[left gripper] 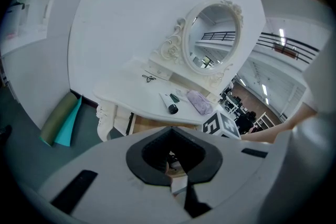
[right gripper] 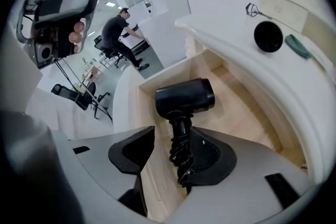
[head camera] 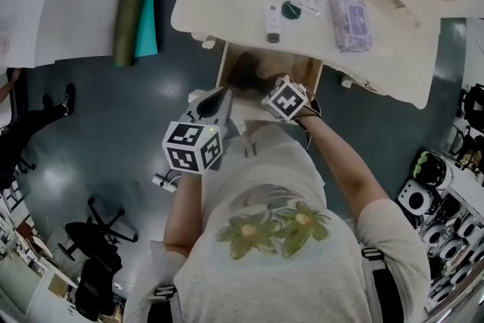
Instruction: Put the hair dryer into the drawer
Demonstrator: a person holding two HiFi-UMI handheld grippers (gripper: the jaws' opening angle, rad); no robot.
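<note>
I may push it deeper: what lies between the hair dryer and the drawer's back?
Only the bare wooden floor of the drawer lies beyond the hair dryer, in the right gripper view; the tabletop hides the far end.

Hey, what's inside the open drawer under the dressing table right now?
A black hair dryer, its handle between the right gripper's parted jaws, over the drawer's bare wooden bottom. Whether it rests on the wood is unclear. The drawer's back part is hidden under the tabletop.
</note>
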